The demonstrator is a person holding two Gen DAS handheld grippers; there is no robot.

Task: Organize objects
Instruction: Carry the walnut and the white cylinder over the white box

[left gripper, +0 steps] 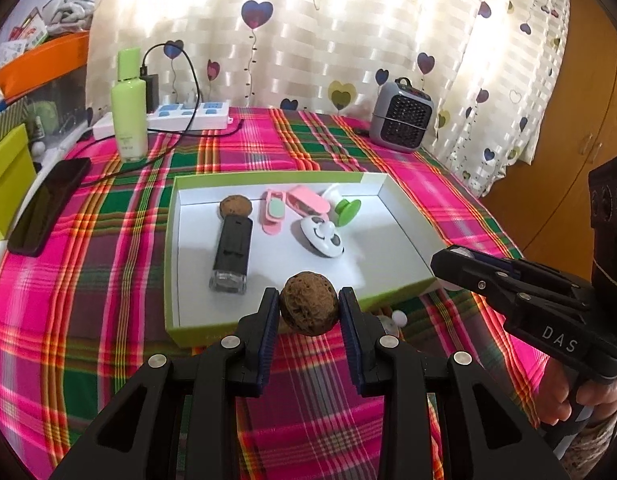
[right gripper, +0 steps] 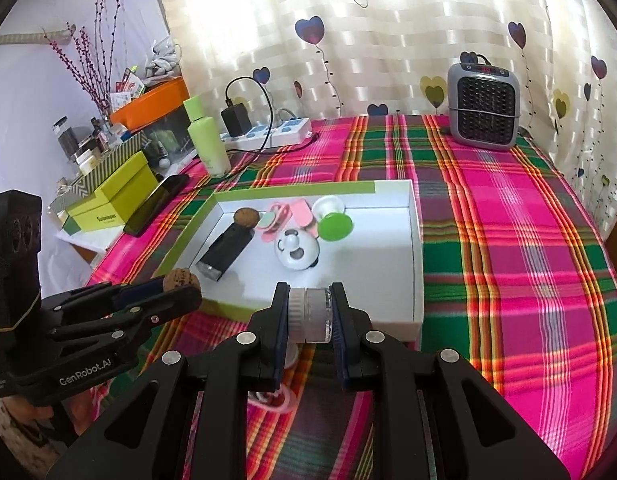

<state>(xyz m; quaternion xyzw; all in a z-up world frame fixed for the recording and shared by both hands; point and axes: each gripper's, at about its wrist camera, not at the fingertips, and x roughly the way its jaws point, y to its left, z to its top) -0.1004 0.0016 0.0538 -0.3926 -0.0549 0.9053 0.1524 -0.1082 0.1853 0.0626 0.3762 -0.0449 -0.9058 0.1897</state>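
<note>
We see the left hand-held gripper clamped on a brown walnut, and the right hand-held gripper clamped on a small clear jar, both above the near edge of an open box on the plaid-covered surface.

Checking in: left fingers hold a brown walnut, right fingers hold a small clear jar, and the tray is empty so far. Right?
Not quite. The tray is not empty: the left wrist view shows a second walnut, a black bottle, pink clips, a panda toy and a green piece already inside. The held walnut and the clear jar are as you said.
</note>
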